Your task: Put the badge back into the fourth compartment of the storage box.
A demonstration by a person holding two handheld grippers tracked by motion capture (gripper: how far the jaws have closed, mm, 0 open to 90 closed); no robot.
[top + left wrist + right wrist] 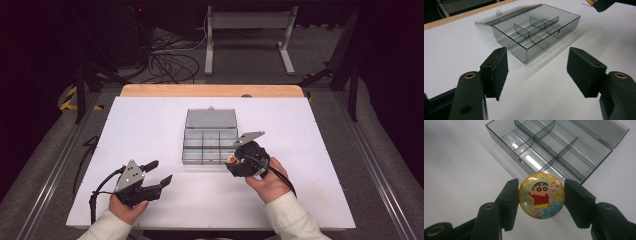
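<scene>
We see our right tool (541, 195) clamped on a round yellow badge (541, 196) printed with a cartoon child in a red shirt; both pads press on the badge's edge, one at its 9 o'clock and one at its 3 o'clock, and the printed face is turned toward that tool's camera. In the high view this right tool (235, 161) hovers just off the 4 o'clock corner of the smoke-grey compartment box (210, 143), with the badge (232, 160) showing as a small yellow spot at the tool's front. The box stands near the middle of the white surface (150, 125), its lid (211, 118) folded open flat at the box's 12 o'clock side, and thin dividers split its inside into compartments. In the right gripper view the badge sits above the bare surface just short of the box's near wall, not inside any compartment.

Our left tool (159, 172) rests at about 8 o'clock from the box, well apart from it. Its jaws stand wide and released, with bare surface between them.
</scene>
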